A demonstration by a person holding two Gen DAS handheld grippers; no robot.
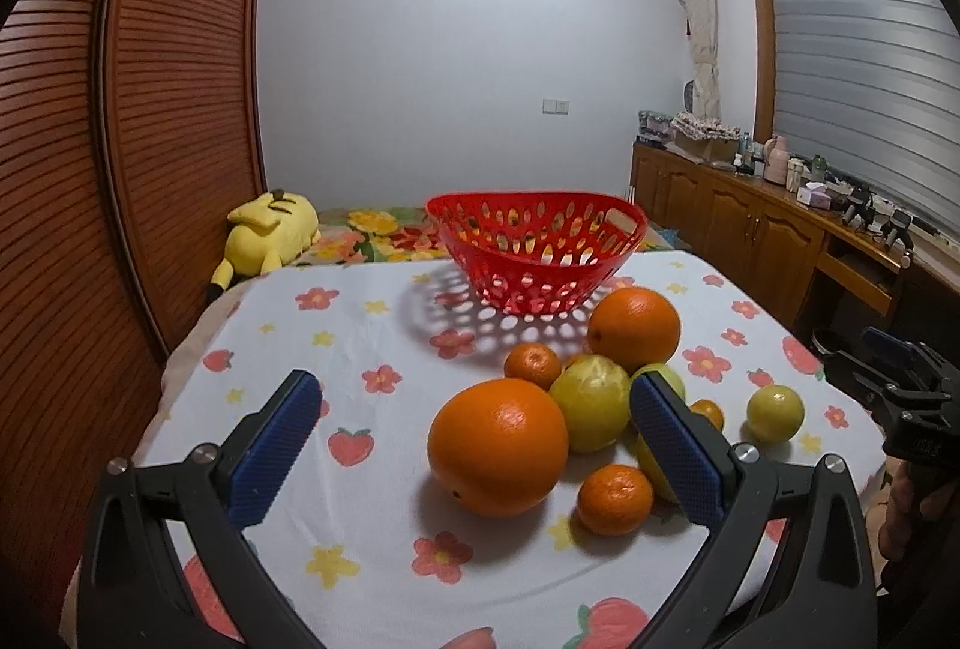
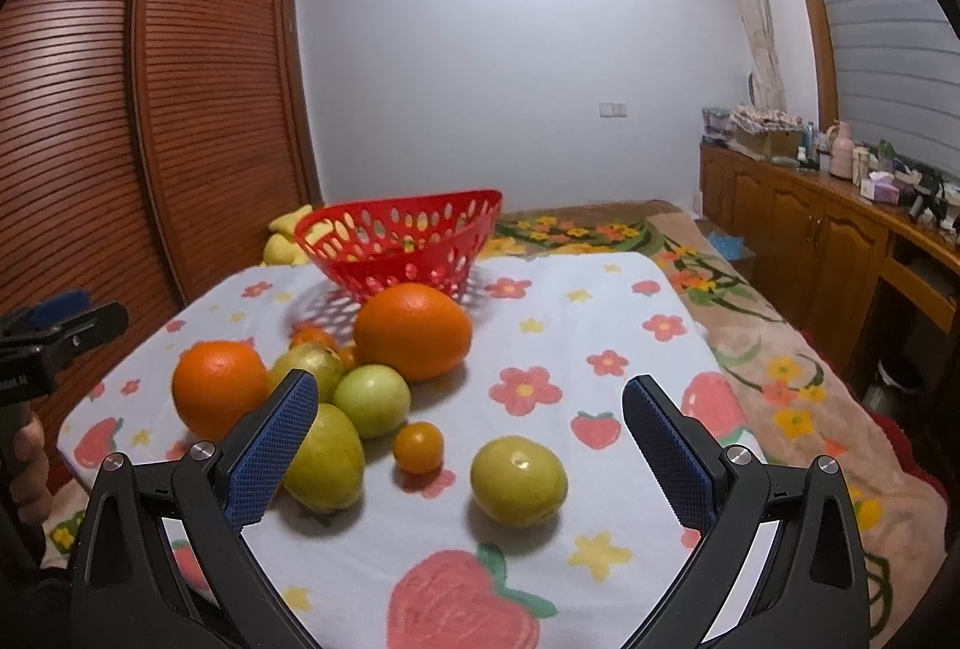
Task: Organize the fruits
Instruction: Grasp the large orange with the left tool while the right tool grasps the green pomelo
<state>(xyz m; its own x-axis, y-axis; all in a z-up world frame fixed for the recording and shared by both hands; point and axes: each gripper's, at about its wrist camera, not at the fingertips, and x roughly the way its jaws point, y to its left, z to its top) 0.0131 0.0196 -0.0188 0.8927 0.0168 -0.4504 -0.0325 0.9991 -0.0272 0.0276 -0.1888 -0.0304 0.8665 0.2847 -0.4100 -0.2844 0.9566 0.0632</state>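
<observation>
A red perforated basket [image 1: 534, 241] [image 2: 402, 241] stands empty at the far side of the flowered tablecloth. In front of it lies a cluster of fruit: two big oranges [image 1: 499, 446] [image 1: 635, 329], small tangerines [image 1: 614, 499] and yellow-green lemons [image 1: 591, 403]. My left gripper [image 1: 477, 436] is open, the near big orange lying between its blue pads. My right gripper [image 2: 471, 442] is open too, with a lone lemon [image 2: 519, 481] and a tiny tangerine [image 2: 419, 446] between its fingers. The other gripper shows at each view's edge [image 1: 912, 397] [image 2: 42, 337].
The table [image 1: 360, 325] carries a white cloth with flowers and strawberries. A yellow plush toy [image 1: 270, 235] lies on the bed behind it. A slatted wooden wardrobe [image 1: 120, 138] stands on the left, and a cluttered wooden cabinet [image 2: 840, 229] runs along the right wall.
</observation>
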